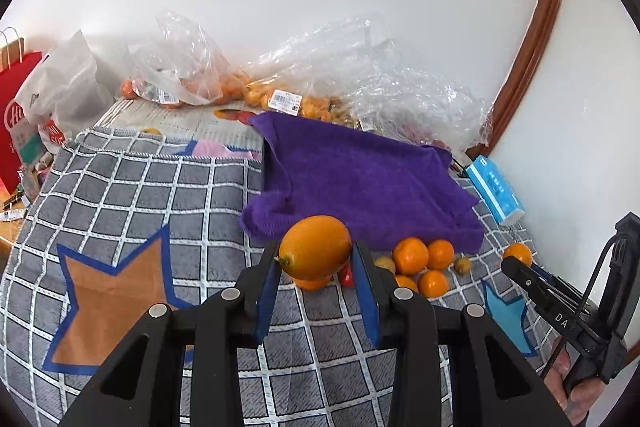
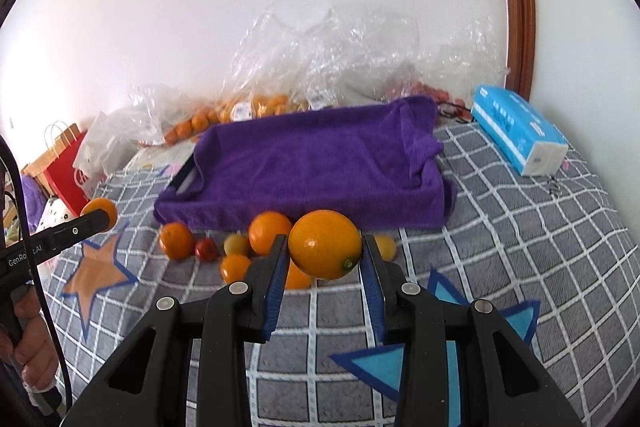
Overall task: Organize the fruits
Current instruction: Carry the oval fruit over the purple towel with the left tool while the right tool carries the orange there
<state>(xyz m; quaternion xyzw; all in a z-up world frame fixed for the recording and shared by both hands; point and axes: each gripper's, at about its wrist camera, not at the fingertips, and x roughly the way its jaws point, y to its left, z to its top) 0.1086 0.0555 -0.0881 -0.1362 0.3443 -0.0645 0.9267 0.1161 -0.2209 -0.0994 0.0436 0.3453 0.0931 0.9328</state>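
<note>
My left gripper [image 1: 316, 261] is shut on an orange [image 1: 315, 247] and holds it above the checked blanket. My right gripper [image 2: 325, 251] is shut on another orange [image 2: 325, 243], also lifted. Several small oranges [image 1: 410, 255] and yellowish fruits [image 1: 464, 264] lie in a loose pile in front of a purple towel [image 1: 360, 183]; the pile also shows in the right wrist view [image 2: 270, 231] with a small red fruit [image 2: 206, 249]. The right gripper with its orange [image 1: 518, 254] shows at the right of the left wrist view. The left gripper's orange [image 2: 100, 213] shows at the left of the right wrist view.
The purple towel [image 2: 316, 163] covers a tray-like shape. Clear plastic bags with more oranges [image 1: 240, 91] lie by the wall. A blue tissue pack [image 2: 520, 129] lies at the right. A red paper bag [image 1: 12, 115] stands at the left. The grey checked blanket [image 1: 140, 195] covers the surface.
</note>
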